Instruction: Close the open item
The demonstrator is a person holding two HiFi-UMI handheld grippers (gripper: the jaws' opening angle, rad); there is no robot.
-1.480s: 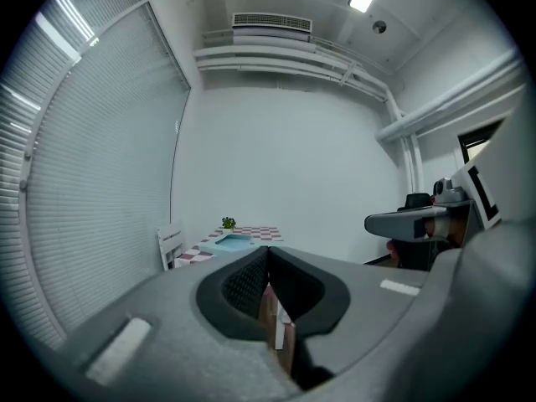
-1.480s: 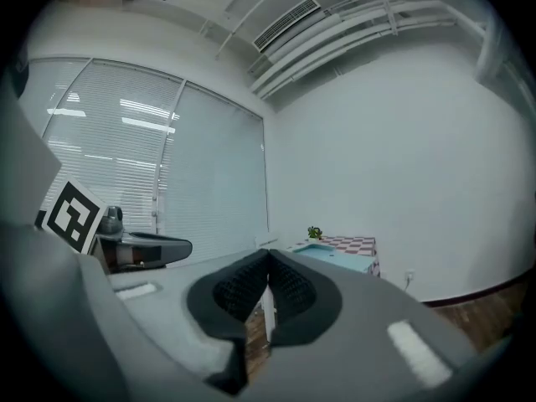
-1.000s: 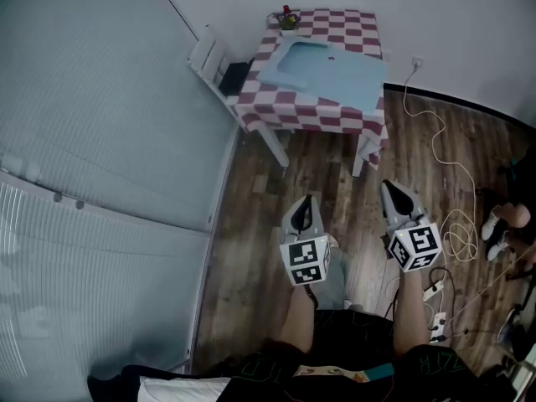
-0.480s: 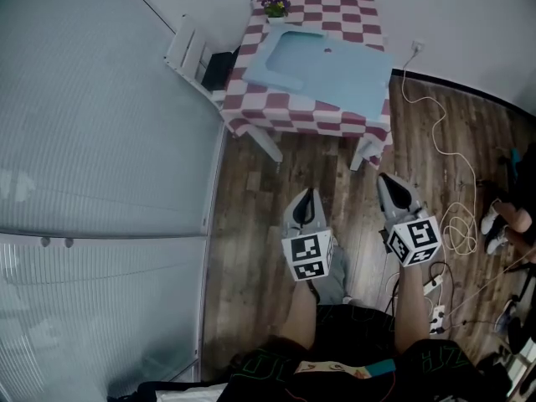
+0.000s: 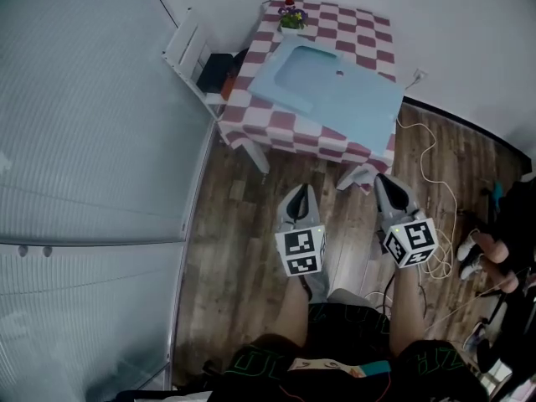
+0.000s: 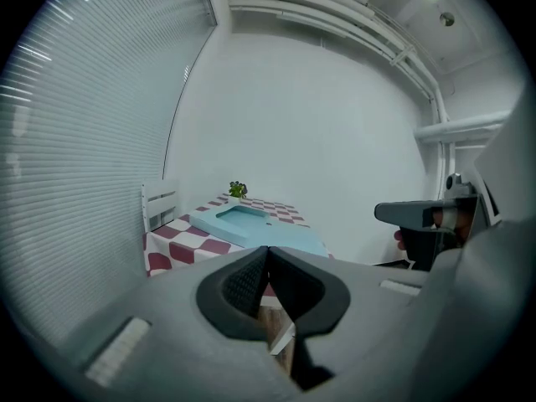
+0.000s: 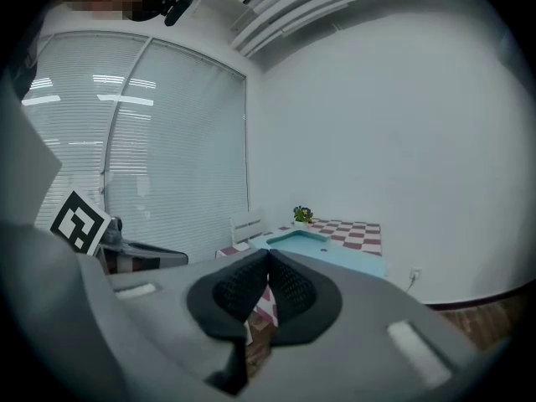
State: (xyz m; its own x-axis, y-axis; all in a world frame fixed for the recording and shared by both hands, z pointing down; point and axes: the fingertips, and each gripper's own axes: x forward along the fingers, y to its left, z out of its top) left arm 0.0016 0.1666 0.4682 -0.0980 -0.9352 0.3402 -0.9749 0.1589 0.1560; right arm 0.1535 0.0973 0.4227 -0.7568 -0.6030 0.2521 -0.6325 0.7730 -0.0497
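left tongs [image 6: 268,251] closed | right tongs [image 7: 268,255] closed | checkered table [image 5: 280,121] well ahead

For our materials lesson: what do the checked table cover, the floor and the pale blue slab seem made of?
Checked table cover: likely cloth, matt; it drapes down at the edges. Floor: wood or wood-look planks; grain and board seams show. Pale blue slab: smooth and matt, perhaps plastic or foam; unclear.

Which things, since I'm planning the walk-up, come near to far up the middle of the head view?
Left gripper and right gripper side by side → wood floor → checkered table → light blue item → potted plant at the far edge.
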